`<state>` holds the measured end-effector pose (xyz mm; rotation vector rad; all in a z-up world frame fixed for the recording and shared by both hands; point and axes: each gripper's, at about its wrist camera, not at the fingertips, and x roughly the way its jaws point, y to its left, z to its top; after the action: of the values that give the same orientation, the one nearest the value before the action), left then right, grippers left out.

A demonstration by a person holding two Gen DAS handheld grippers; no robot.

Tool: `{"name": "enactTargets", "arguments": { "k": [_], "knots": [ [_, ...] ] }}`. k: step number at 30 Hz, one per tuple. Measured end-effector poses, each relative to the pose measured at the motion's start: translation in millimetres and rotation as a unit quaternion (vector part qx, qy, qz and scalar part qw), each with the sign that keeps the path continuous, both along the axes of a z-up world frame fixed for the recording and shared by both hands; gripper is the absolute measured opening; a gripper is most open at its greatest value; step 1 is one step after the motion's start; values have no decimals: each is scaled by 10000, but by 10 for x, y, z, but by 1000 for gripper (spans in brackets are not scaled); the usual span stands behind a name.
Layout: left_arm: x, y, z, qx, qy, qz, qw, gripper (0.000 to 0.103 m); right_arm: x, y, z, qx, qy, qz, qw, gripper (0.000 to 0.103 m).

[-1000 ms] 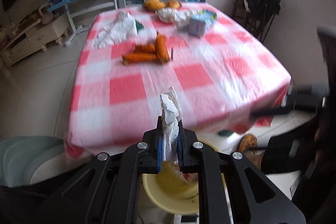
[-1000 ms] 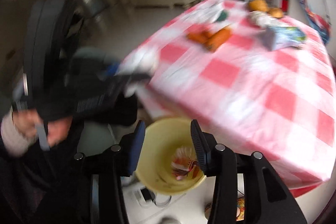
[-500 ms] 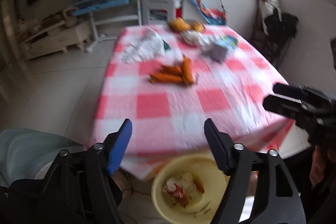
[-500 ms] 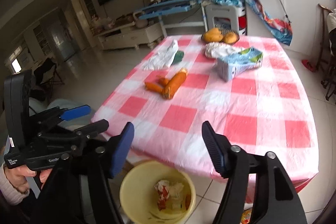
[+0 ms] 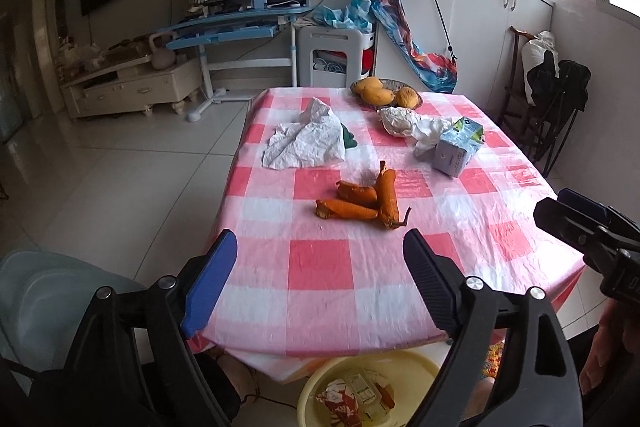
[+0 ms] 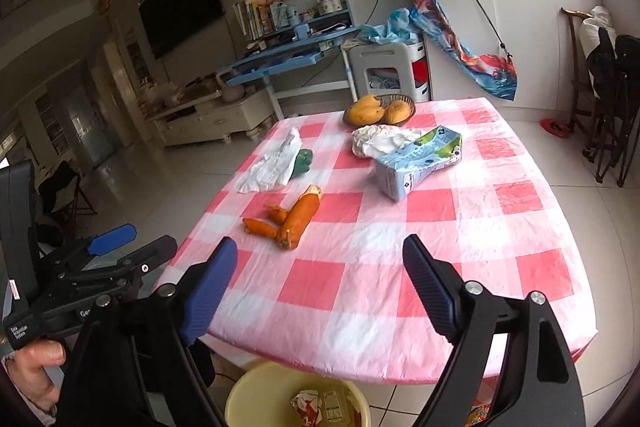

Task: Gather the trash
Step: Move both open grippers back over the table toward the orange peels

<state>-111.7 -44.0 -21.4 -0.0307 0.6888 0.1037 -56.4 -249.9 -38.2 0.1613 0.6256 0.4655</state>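
White print on the left gripper body beside the table is too small to read; nothing else is legible.

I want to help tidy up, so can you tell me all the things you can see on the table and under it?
table: one, pink and white checked cloth, middle of room
carrots: three, orange, mid-table, touching
crumpled paper: one, white, far left of table, green thing tucked beside it
carton: one, pale blue and green, lying on its side, right of the carrots
white wad: one, behind the carton
mangoes: about three, yellow, in a basket at the far edge
bin: one, yellow, on the floor by the near edge, wrappers inside
left gripper: jaws open, empty
right gripper: jaws open, empty
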Motion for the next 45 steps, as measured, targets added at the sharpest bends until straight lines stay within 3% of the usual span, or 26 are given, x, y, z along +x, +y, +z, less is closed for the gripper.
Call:
{"name": "enactTargets", "arguments": {
  "k": [13,32,40,45],
  "knots": [
    [61,-18,-115,75,25,52,10000,88,-65,270,-2,-577,-299,241,9976,92],
    [109,21,-243,38,195,77,9998,89,-93,341,-57,-696,-244,313,9968,92],
    [241,146,-294,-279,507,155,9982,89,-61,351,-59,-734,-197,221,9969,92],
    [403,198,-214,-120,489,154,9986,89,0,328,-64,-703,-120,145,9973,92]
  ]
}}
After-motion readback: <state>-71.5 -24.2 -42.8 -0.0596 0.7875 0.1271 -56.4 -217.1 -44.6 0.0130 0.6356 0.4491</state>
